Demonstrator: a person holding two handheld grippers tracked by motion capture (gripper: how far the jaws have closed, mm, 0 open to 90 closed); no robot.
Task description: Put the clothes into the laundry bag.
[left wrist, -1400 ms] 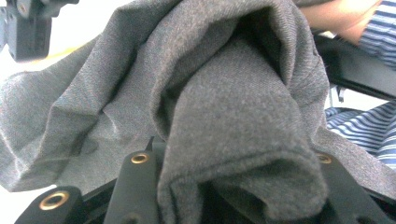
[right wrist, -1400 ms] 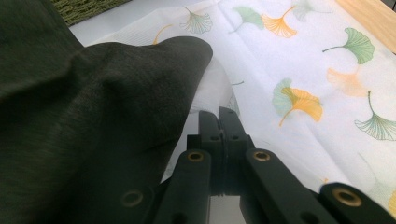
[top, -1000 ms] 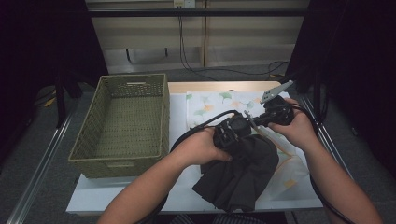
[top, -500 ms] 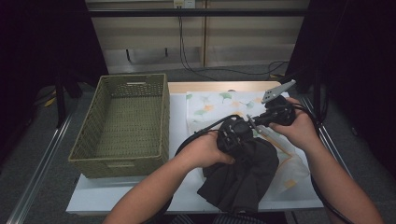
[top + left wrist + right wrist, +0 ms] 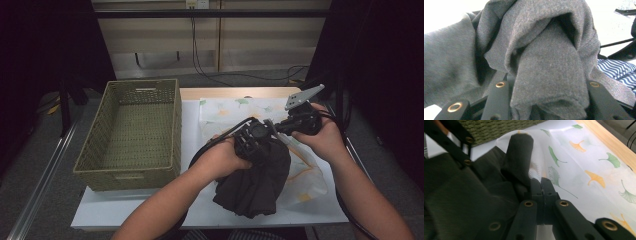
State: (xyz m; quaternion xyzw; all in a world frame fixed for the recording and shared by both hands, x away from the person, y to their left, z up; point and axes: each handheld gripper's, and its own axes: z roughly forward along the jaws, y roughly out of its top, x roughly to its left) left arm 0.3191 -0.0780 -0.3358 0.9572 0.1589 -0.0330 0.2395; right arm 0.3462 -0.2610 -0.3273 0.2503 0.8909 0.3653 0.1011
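So there's one dark grey bunched cloth garment (image 5: 255,180), one olive woven rectangular basket (image 5: 131,134), one white sheet printed with green and orange ginkgo leaves (image 5: 235,112), and two black handheld grippers. The garment hangs at centre-bottom of the high view, lifted off the sheet, with both grippers at its top edge. The left gripper (image 5: 544,100) has a thick fold of it wedged between its jaws. The right gripper (image 5: 541,192) has its jaws pressed together, pinching a rolled bit of the same cloth. The basket sits left, well apart from the garment. Everything's on a white table (image 5: 150,207) with a wooden far edge; dark curtains around, cables on the back wall.
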